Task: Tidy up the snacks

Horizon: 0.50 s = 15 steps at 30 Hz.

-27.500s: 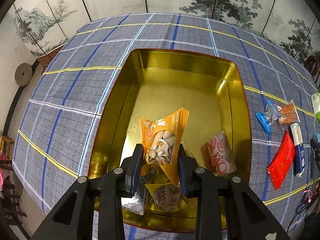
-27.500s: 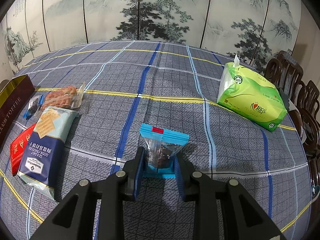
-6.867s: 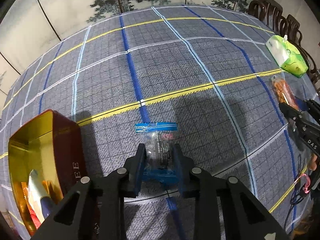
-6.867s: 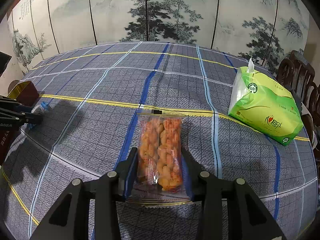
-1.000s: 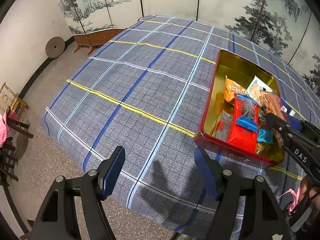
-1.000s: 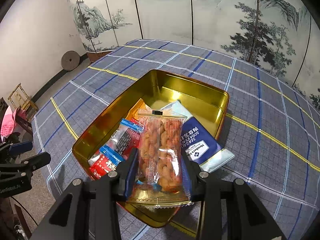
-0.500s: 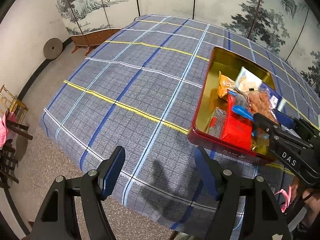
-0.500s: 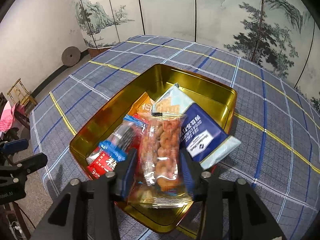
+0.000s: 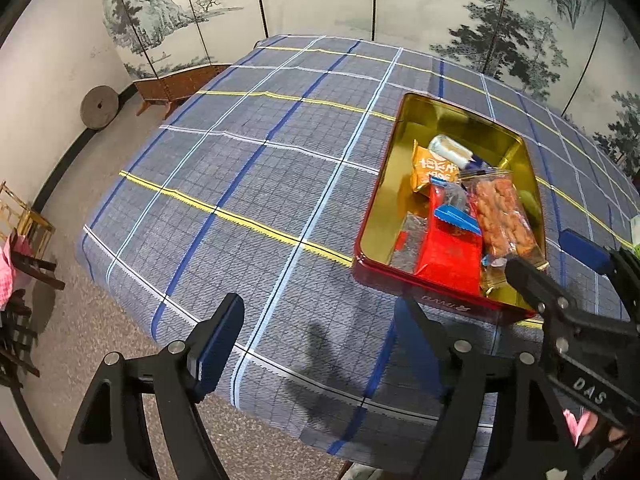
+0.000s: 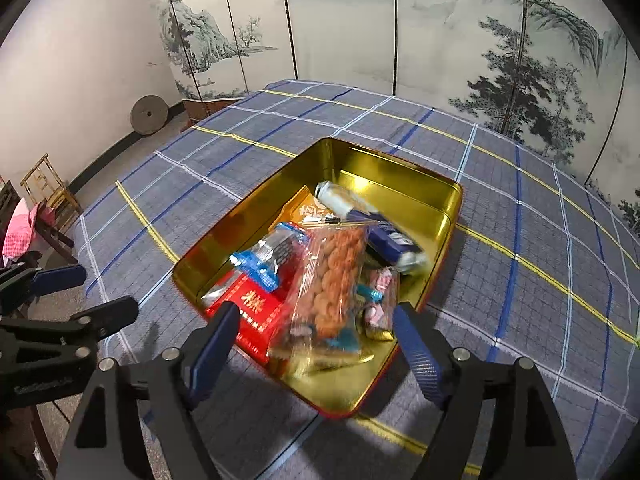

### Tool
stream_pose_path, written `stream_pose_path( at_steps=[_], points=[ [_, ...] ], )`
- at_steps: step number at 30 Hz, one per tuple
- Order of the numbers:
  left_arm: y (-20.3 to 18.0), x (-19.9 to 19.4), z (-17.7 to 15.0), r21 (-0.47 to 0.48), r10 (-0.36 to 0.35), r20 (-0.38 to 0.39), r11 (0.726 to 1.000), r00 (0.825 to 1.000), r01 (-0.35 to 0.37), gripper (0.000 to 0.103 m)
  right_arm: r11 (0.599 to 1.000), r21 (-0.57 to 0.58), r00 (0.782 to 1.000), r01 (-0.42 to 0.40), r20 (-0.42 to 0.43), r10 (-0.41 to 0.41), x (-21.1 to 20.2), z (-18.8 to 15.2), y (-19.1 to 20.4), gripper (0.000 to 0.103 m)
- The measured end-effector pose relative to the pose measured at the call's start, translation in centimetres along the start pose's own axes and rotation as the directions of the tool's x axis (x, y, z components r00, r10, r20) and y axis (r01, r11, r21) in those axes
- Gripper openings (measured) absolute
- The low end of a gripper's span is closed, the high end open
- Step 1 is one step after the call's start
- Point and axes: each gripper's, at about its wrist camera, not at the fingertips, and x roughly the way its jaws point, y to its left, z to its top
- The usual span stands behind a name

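Observation:
A gold tin with red outer walls sits on the plaid tablecloth and holds several snack packets. A clear bag of orange twisted snacks lies in it on top of a red packet and a blue-edged packet. My right gripper is open and empty just above the tin's near end. My left gripper is open and empty over the table's near edge, left of the tin. The orange bag also shows in the left wrist view.
The plaid cloth covers the table, whose edge drops to the floor at the left. A painted folding screen stands behind. A stone disc leans on the wall and wooden chairs stand at the far left.
My right gripper has opened and let go of the orange twisted-snack bag, which now lies in the tin. The right gripper has drawn back a little. The left gripper stays open.

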Motion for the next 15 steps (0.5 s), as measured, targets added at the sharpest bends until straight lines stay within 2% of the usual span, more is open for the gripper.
stream_pose_path(
  at_steps=[6,15],
  points=[
    [-0.7,-0.1,-0.1,0.003,-0.018,-0.006,1.000,1.000,0.018,0.075,0.999,-0.014,0.999,0.036,-0.003,-0.036,-1.0,-1.0,-0.1,0.081],
    [-1.9,-0.3,-0.2,0.025,-0.018,-0.006,1.000,1.000,0.018,0.075,1.000,0.011,1.000,0.024,-0.021,-0.023,-1.2,-2.1,-0.8,0.081]
  ],
)
